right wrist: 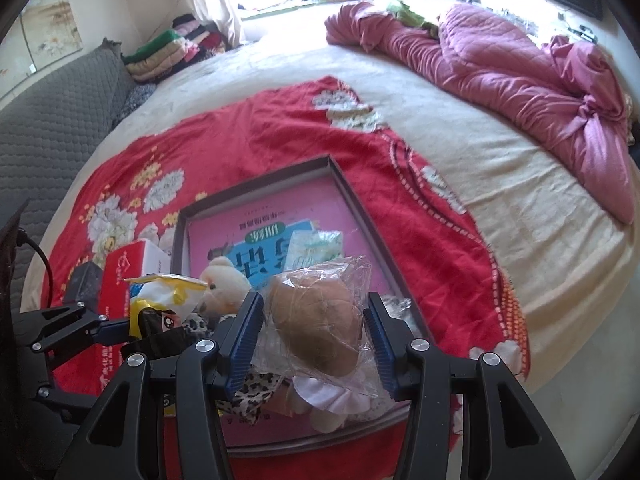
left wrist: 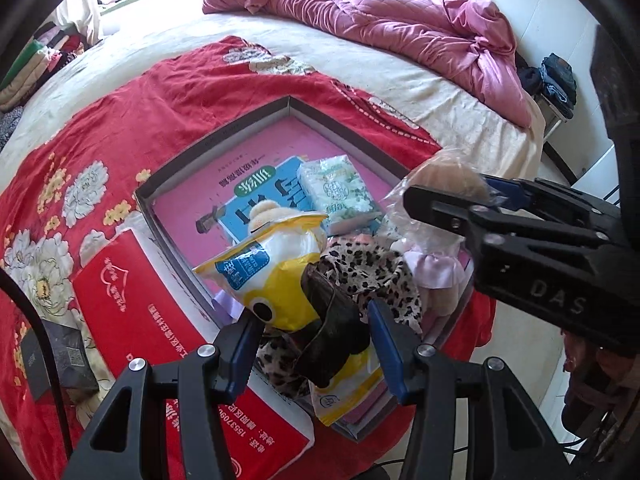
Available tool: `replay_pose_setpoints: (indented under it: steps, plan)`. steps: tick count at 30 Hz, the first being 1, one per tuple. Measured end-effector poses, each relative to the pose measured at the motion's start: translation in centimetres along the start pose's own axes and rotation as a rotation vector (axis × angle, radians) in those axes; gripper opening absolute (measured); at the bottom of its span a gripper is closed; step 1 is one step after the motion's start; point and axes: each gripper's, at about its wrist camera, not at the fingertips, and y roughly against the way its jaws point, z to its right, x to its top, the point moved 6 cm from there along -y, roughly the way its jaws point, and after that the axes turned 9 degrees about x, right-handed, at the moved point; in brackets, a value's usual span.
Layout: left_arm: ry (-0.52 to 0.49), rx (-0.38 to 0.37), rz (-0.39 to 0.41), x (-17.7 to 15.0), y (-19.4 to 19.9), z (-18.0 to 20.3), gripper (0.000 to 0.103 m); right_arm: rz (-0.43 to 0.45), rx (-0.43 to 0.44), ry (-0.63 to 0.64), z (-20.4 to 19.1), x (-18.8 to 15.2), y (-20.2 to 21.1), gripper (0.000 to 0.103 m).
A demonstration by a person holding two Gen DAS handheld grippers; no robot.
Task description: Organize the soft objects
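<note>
- The left gripper holds a yellow-and-white snack bag with a dark fold of it lying between the blue fingers; both pads press the bag's sides, about half open. The bag hangs over the near part of the shallow box.
- The right gripper clamps a brown bun in a clear plastic wrapper; its fingers press the crinkled wrapper on both sides, roughly half open. In the left wrist view the bun shows only partly behind the black finger arm.
- The box lies on a red floral blanket spread over the bed, toward the bed's near edge. Its near rim is hidden by both grippers.
- Inside the box: a pink sheet, a blue booklet whose upside-down print I cannot read, and a pack of tissues lying on the booklet.
- A leopard-print cloth and a cream teddy bear sit at the box's near end, largely covered by the bag and bun; whether the bear wears the pale frilly fabric under the bun cannot be told.
- A red carton lies just beside the box's left wall, cut off by the fingers; a dark small box lies beyond it.
- A crumpled pink quilt lies at the bed's far right corner.
</note>
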Motion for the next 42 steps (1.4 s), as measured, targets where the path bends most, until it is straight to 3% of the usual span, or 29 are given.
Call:
replay_pose_setpoints:
  steps: [10,16,26,33,35,42]
  plan:
    - [0.005,-0.015,-0.017,0.1,-1.4,-0.3,0.054,-0.099,0.002,-0.012,0.3,-0.5,-4.5,0.055]
    - [0.003,-0.015,-0.018,0.2,-1.6,-0.4,0.054,-0.088,-0.01,-0.031,0.5,-0.5,-4.9,0.058]
    - [0.016,-0.024,-0.013,0.1,-1.6,-0.6,0.055,-0.01,-0.047,-0.024,0.3,-0.5,-0.9,0.069]
    - [0.044,-0.03,0.001,0.0,-1.3,-1.0,0.068,0.062,-0.073,-0.05,0.9,-0.7,3.2,0.071]
    - [0.059,-0.031,0.014,0.1,-1.2,-1.3,0.076,0.084,-0.073,-0.068,1.1,-0.9,4.3,0.072]
    - [0.082,-0.049,0.036,0.1,-0.8,-2.0,0.082,0.118,-0.091,-0.09,1.5,-1.3,6.4,0.073]
